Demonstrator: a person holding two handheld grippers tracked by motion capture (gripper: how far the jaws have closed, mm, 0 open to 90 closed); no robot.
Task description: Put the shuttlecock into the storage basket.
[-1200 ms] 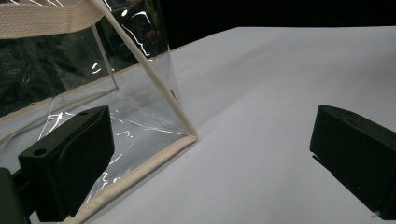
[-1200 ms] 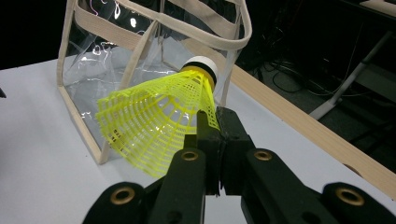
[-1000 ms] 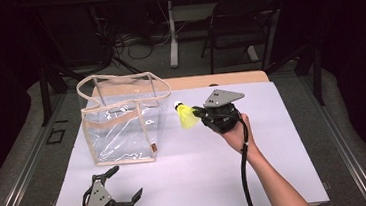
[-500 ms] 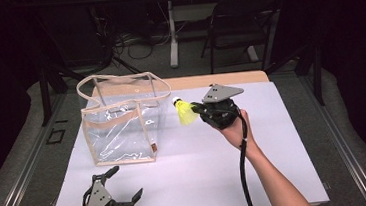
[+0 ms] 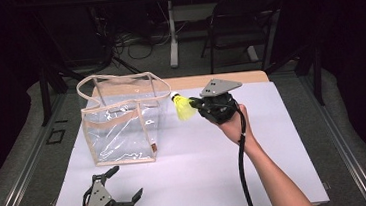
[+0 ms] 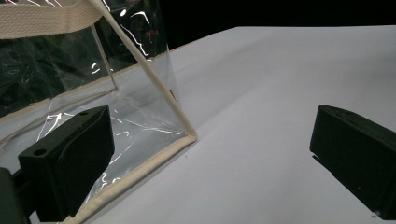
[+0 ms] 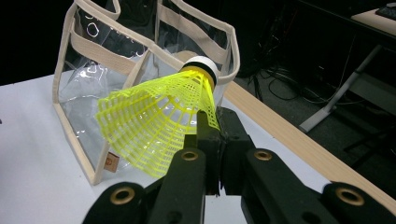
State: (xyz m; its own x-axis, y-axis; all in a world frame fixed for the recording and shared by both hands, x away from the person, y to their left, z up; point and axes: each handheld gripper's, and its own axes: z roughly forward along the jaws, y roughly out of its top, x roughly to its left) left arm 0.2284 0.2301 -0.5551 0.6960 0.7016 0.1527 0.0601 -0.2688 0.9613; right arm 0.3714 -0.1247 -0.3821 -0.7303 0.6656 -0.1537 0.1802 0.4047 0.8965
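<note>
A yellow shuttlecock (image 5: 183, 107) with a white cork hangs above the white table, beside the top right rim of a clear bag (image 5: 122, 121) with beige trim. My right gripper (image 5: 194, 103) is shut on the edge of its mesh skirt (image 7: 159, 123), cork end (image 7: 201, 66) pointing at the bag (image 7: 140, 60). My left gripper (image 5: 125, 182) rests near the table's front edge, open, with nothing between its fingers (image 6: 70, 158); the bag's lower corner (image 6: 189, 136) lies just ahead of it.
The white tabletop (image 5: 274, 140) has bare room right of the bag and in front of it. A wooden strip (image 5: 249, 77) runs along the far edge. A chair (image 5: 244, 22) and a table leg (image 5: 171, 34) stand on the floor behind.
My right gripper has lifted the shuttlecock slightly and eased it toward the bag's rim. The left gripper has stayed put.
</note>
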